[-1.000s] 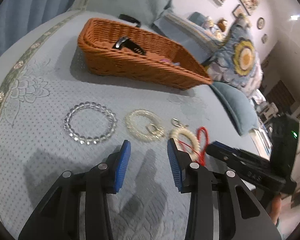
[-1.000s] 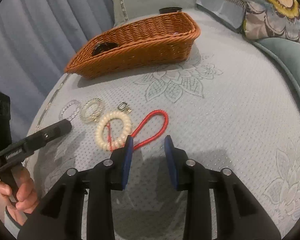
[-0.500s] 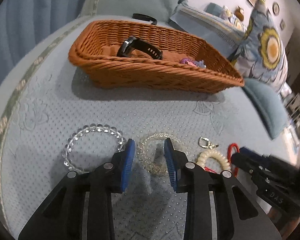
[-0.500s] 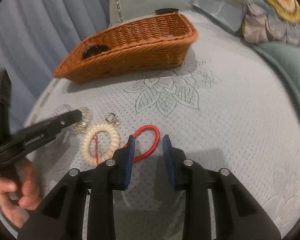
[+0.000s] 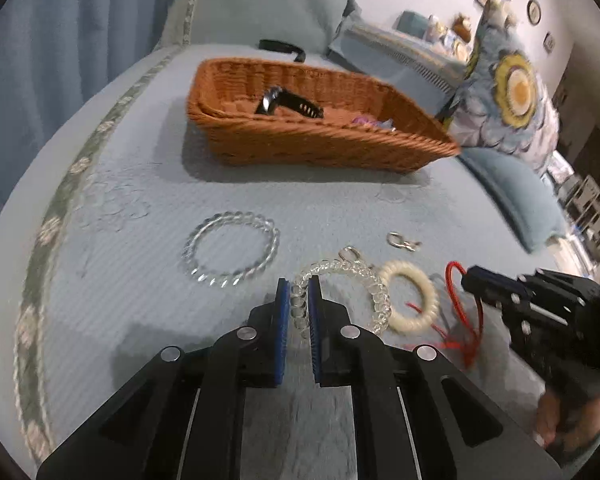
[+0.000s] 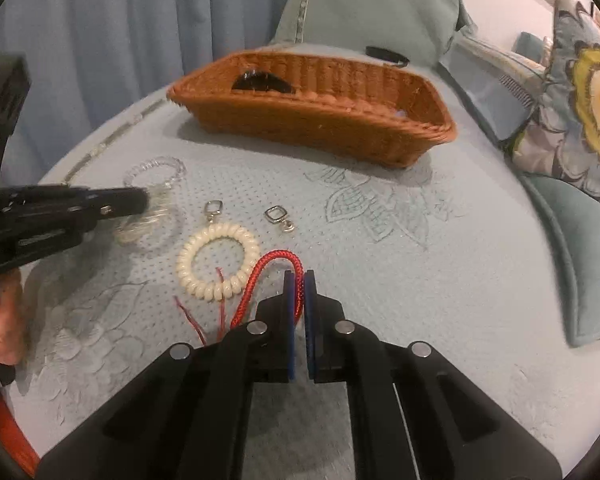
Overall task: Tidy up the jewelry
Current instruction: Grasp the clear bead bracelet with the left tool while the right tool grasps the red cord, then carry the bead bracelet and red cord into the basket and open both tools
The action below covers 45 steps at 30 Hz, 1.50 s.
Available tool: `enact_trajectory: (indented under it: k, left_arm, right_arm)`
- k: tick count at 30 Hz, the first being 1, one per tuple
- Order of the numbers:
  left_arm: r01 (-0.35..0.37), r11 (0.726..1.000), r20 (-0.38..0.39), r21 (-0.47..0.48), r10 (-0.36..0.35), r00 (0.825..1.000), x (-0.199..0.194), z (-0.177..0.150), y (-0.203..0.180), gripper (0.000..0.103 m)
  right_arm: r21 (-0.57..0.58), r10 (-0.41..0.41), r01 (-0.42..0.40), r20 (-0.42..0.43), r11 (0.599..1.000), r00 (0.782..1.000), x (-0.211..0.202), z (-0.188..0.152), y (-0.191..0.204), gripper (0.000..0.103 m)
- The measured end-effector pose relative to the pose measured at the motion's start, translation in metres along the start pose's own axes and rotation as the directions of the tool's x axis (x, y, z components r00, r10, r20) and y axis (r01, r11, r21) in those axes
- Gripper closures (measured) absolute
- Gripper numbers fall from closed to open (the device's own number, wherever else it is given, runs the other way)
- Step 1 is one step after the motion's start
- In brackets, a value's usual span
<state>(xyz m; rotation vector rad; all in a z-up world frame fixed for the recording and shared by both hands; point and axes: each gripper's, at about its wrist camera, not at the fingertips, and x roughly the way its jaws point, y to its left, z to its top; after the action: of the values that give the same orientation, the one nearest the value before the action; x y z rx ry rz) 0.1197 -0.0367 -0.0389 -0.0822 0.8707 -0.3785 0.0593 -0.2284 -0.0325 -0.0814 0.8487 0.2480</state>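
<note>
My left gripper (image 5: pixel 299 284) has its jaws closing onto a clear spiral bracelet (image 5: pixel 374 280), whose near edge is pinched between the blue pads. A clear bead bracelet (image 5: pixel 232 248) lies to its left and a cream spiral bracelet (image 5: pixel 410 296) to its right, both on the bedspread. In the right wrist view my right gripper (image 6: pixel 299 276) has its jaws closing onto a red cord bracelet (image 6: pixel 276 258), with the cord squeezed between the pads. The cream spiral bracelet (image 6: pixel 218 260) rests just left of the cord. Behind them stands a wicker basket (image 5: pixel 300 144) holding a black watch (image 5: pixel 288 102).
A small metal clasp (image 6: pixel 278 216) lies loose beyond the cord. Pillows and a floral cushion (image 6: pixel 588 92) line the right and far sides. A black strap (image 5: pixel 282 46) sits behind the basket. A hand (image 6: pixel 0 320) holds the left gripper's handle.
Both pairs of jaws have closed, the left on the clear spiral bracelet and the right on the red cord. The clear spiral bracelet has been dragged and stretched towards the cream one.
</note>
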Motion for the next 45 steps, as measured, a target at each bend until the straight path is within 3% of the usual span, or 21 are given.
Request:
enact_trajectory:
  k: [10, 19, 25, 33, 39, 43, 45]
  left_arm:
    - [0.053, 0.999, 0.111, 0.010, -0.054, 0.992, -0.034, -0.016, -0.005, 0.096]
    - [0.101, 0.994, 0.190, 0.035, -0.106, 0.976, -0.056, -0.014, -0.012, 0.096]
    - [0.115, 0.992, 0.208, 0.045, -0.122, 0.970, -0.060, -0.013, -0.016, 0.096]
    - [0.109, 0.992, 0.242, 0.068, -0.122, 0.963, -0.062, 0.019, -0.025, 0.096]
    - [0.080, 0.992, 0.282, 0.103, -0.106, 0.954, -0.048, 0.078, -0.038, 0.096]
    - [0.036, 0.993, 0.290, 0.113, -0.068, 0.954, -0.023, 0.114, -0.042, 0.096]
    - [-0.026, 0.991, 0.279, 0.133, -0.012, 0.960, 0.000, 0.128, -0.045, 0.096]
  right_arm:
    - [0.192, 0.160, -0.181, 0.119, 0.965, 0.980, -0.024, 0.007, -0.043, 0.100]
    - [0.250, 0.162, -0.235, 0.278, 0.939, 0.947, -0.058, 0.009, -0.062, 0.100]
    - [0.270, 0.155, -0.247, 0.319, 0.931, 0.935, -0.067, 0.010, -0.069, 0.100]
    - [0.274, 0.127, -0.227, 0.338, 0.935, 0.932, -0.066, 0.035, -0.071, 0.100]
    - [0.206, 0.062, -0.143, 0.357, 0.968, 0.932, -0.057, 0.094, -0.070, 0.100]
    - [0.185, 0.015, -0.079, 0.328, 0.980, 0.945, -0.029, 0.135, -0.074, 0.100]
    - [0.157, -0.015, -0.030, 0.280, 0.987, 0.960, -0.006, 0.150, -0.072, 0.100]
